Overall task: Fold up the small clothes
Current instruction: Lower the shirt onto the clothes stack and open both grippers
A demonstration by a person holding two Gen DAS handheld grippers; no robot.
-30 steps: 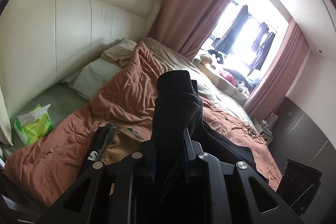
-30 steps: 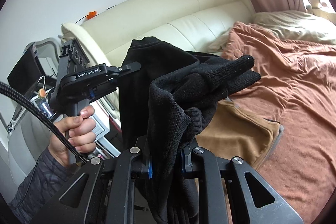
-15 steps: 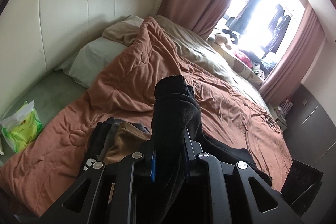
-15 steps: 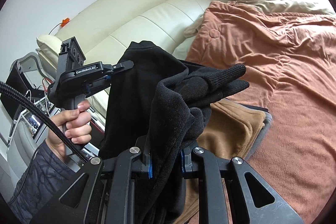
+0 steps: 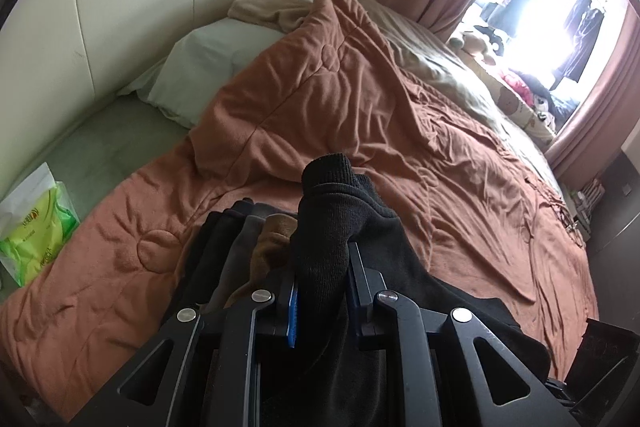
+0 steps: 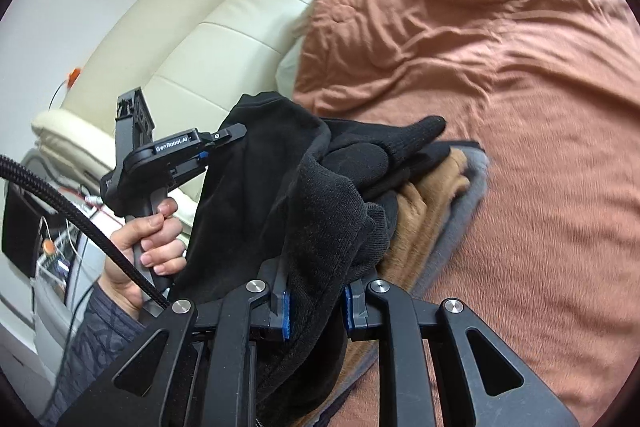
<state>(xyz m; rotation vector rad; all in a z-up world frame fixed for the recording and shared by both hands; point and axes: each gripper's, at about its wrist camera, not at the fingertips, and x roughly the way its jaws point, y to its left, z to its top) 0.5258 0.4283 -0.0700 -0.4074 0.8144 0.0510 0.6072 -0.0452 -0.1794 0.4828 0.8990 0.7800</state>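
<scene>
Both tongs pinch the same black knit garment (image 6: 320,195): the left gripper (image 5: 320,271) and the right gripper (image 6: 316,291) hold it over the folded clothes (image 6: 432,195) on the brown blanket (image 5: 360,99).

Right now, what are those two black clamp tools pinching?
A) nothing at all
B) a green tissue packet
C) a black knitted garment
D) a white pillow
C: both the left gripper and the right gripper are closed on the black knitted garment, held above the folded clothes on the rust-coloured blanket.

Blown-out window (image 5: 536,3) glare, fisheye warping
</scene>
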